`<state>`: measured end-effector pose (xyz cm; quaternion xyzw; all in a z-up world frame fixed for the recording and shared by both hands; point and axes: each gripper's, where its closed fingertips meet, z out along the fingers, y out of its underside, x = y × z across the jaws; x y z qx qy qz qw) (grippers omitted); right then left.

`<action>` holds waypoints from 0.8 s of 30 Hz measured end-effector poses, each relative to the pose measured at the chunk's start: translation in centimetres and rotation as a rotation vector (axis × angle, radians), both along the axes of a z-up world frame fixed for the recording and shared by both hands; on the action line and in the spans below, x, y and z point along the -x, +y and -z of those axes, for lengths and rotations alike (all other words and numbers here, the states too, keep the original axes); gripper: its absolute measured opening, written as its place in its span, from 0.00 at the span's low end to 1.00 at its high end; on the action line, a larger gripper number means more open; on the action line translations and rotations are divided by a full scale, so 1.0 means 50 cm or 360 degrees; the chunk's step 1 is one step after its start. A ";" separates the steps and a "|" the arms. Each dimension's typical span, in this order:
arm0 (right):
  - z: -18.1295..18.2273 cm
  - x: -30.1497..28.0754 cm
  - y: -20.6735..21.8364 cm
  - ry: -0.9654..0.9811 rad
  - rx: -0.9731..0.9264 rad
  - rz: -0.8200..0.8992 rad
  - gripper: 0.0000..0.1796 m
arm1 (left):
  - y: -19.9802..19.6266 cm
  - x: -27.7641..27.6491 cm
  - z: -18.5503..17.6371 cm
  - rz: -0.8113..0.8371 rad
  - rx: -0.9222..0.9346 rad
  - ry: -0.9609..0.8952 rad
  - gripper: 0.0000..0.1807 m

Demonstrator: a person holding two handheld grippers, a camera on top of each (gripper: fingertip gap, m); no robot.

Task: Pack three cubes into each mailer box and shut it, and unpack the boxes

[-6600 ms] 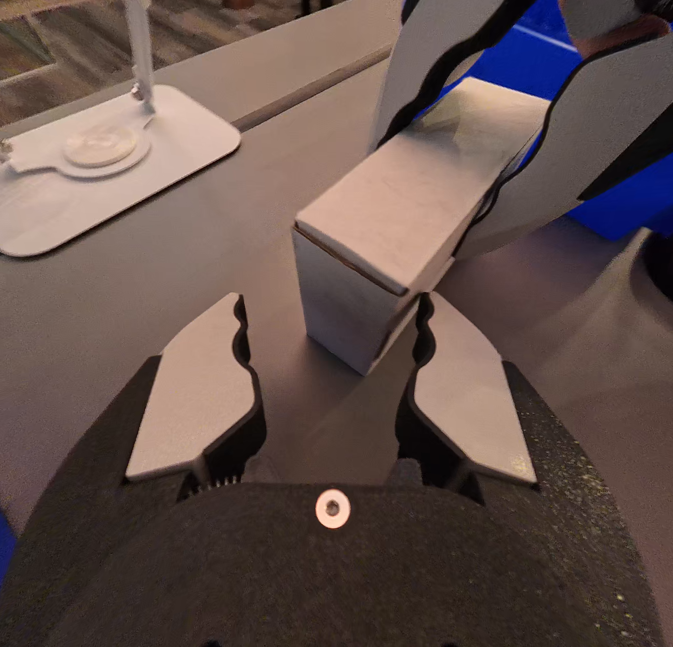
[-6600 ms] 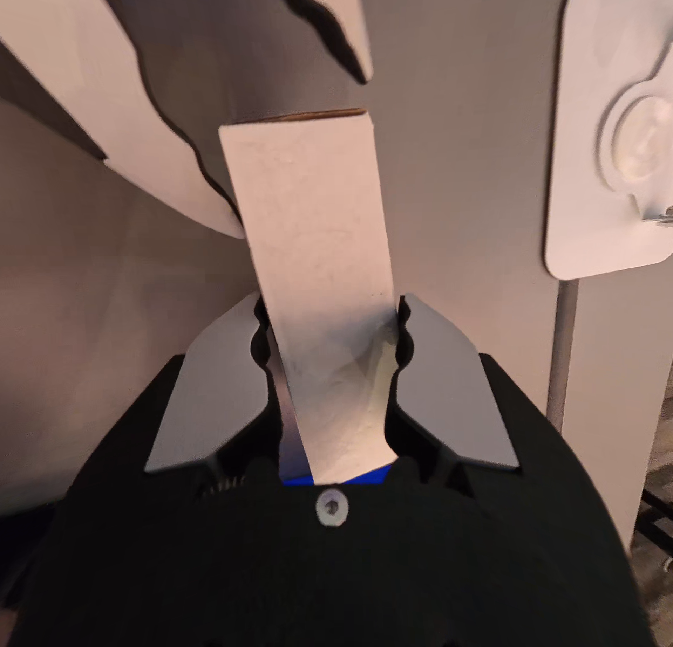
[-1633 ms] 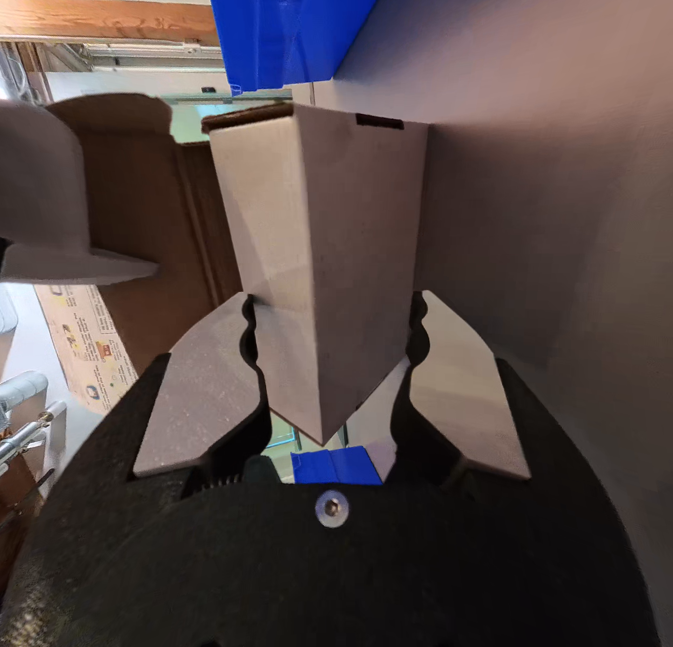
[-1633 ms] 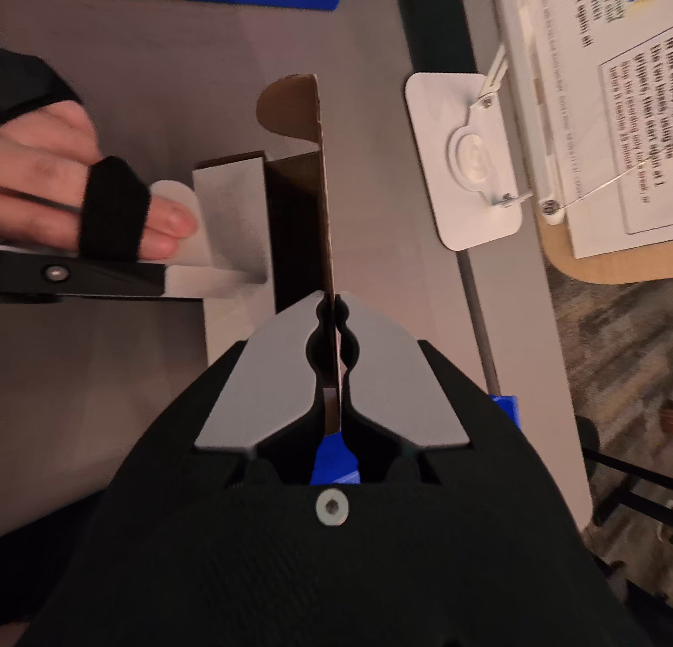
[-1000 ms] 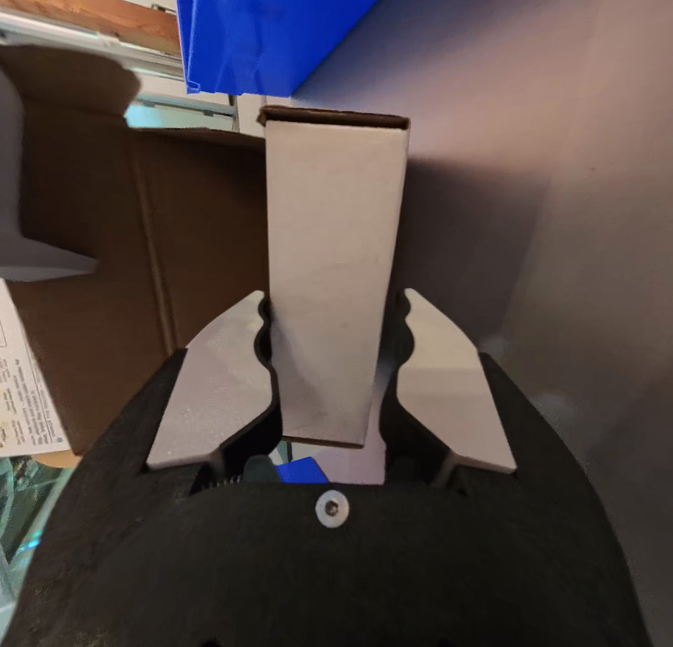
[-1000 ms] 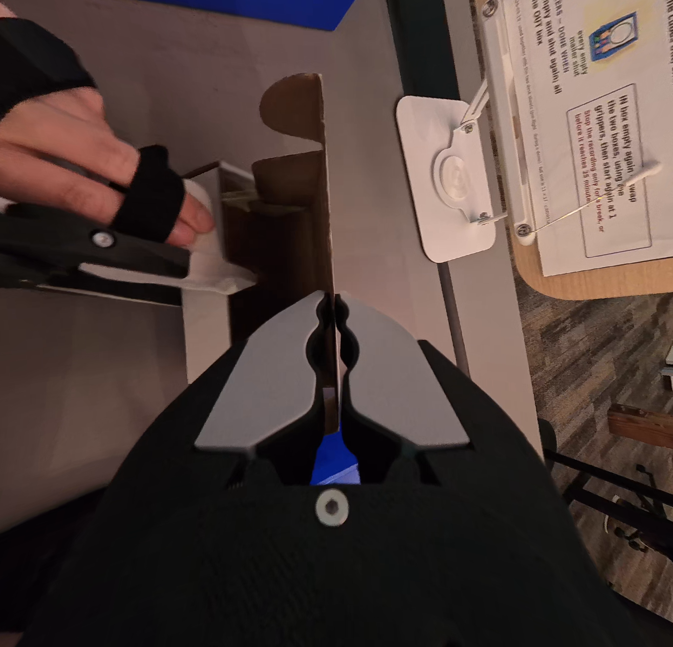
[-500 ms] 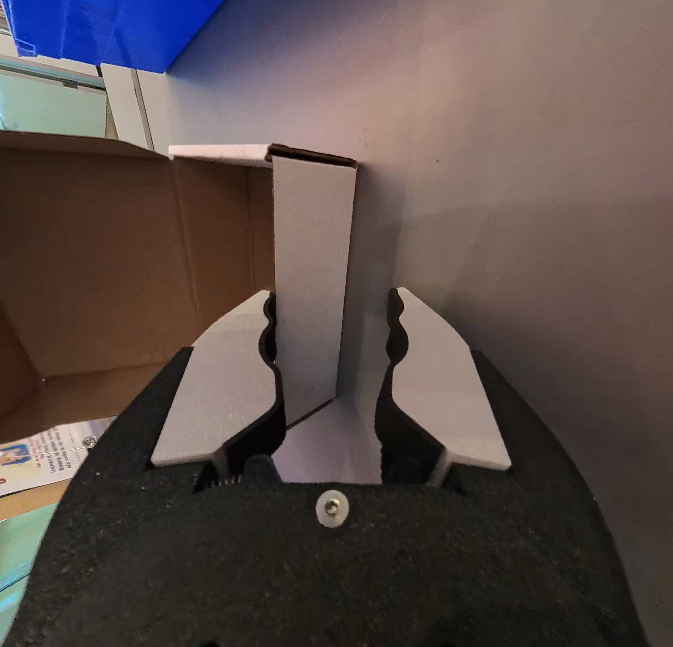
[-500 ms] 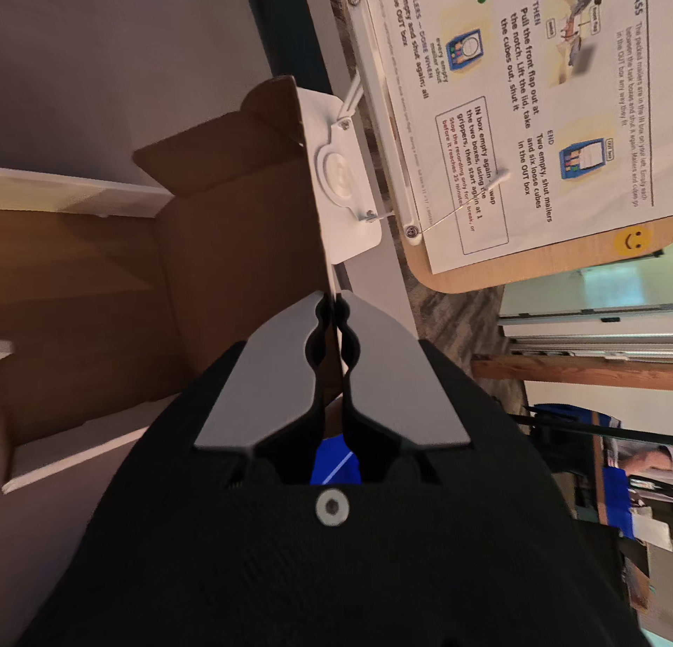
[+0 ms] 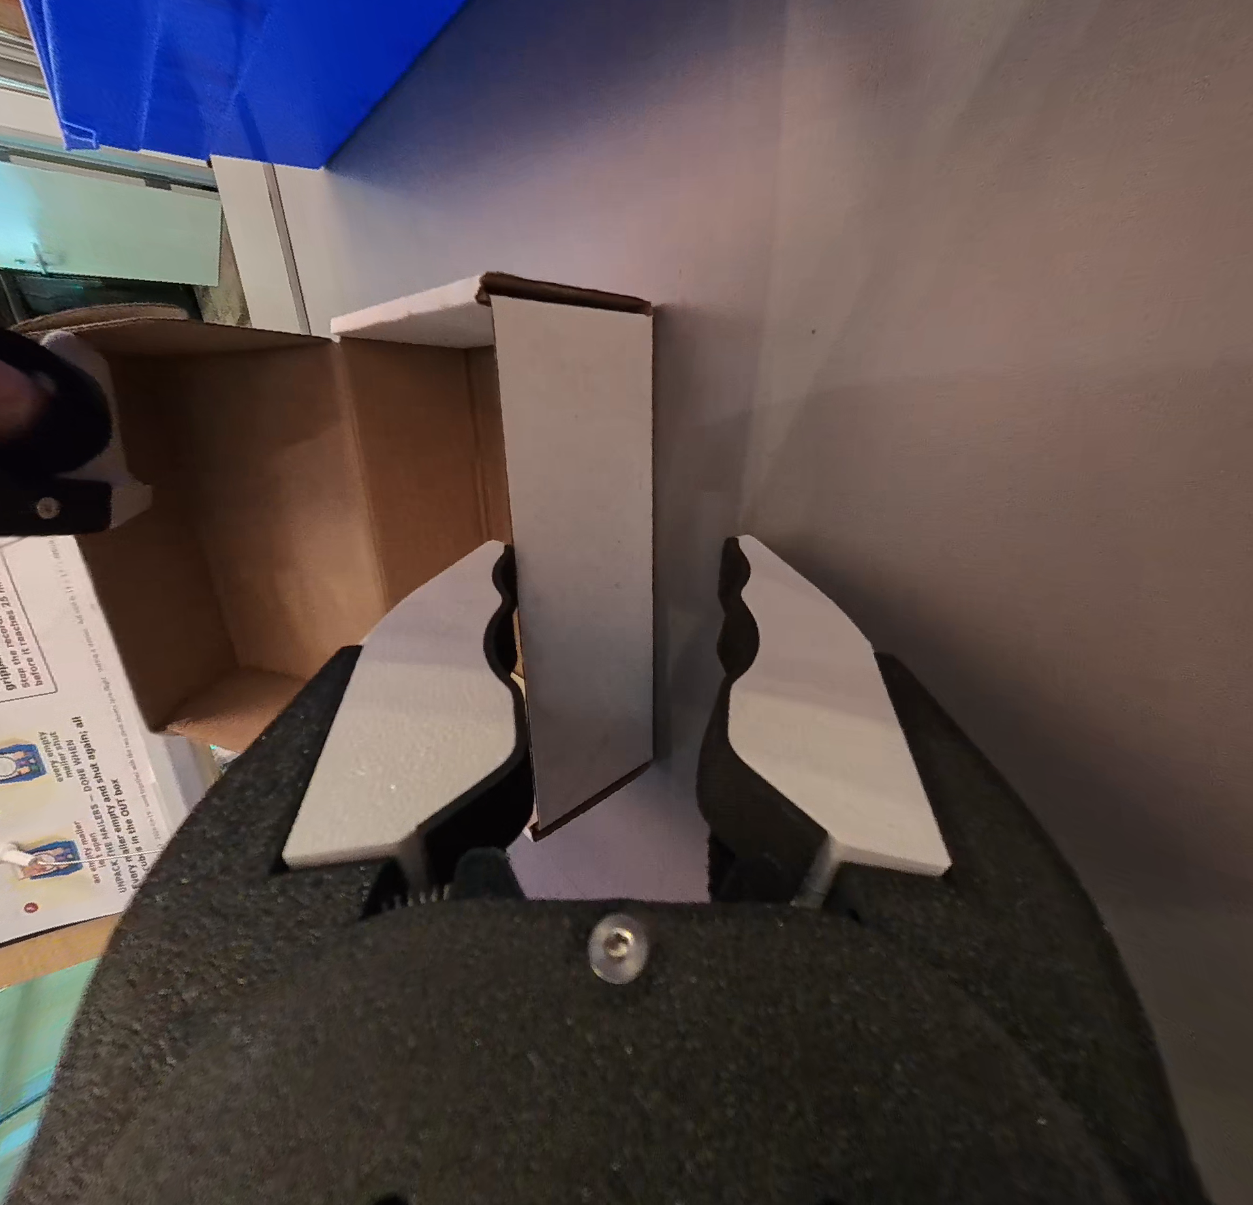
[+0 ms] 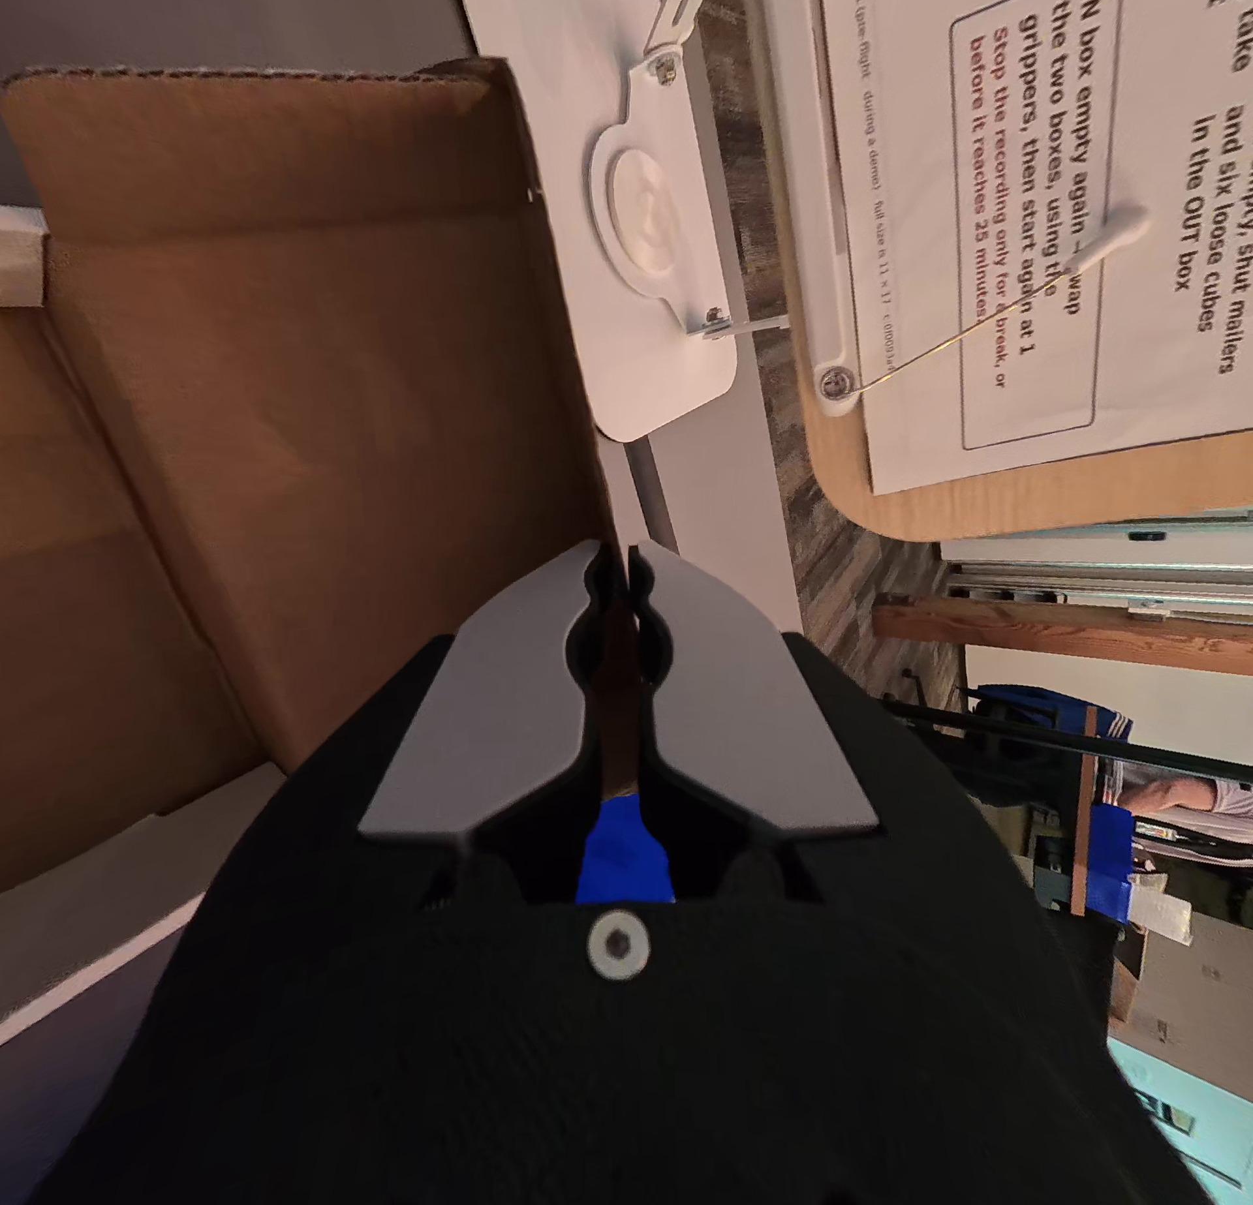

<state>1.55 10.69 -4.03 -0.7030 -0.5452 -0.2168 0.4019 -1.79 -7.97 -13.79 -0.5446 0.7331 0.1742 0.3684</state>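
Mailer box open on the grey tabletop, with a hand-held gripper at each side of it.

We see the left hand-held gripper spread wide around the white front wall of the box; its left finger lies against the wall, the right one stands clear. The right hand-held gripper is clenched on the brown lid, pinching its edge. The box interior looks empty to us, though part is hidden. A blue bin sits beyond on the tabletop, and a printed sheet lies on a stand beside it.
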 end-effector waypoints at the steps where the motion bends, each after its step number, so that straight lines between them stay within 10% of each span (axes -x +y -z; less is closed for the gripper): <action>1: 0.002 -0.001 0.002 -0.0005 0.0002 0.0004 0.04 | 0.001 0.000 0.000 0.0002 -0.0003 -0.0001 0.32; 24: 0.006 -0.020 0.026 -0.0122 -0.0148 0.0084 0.15 | 0.033 -0.021 -0.028 -0.0038 -0.0193 -0.0165 0.11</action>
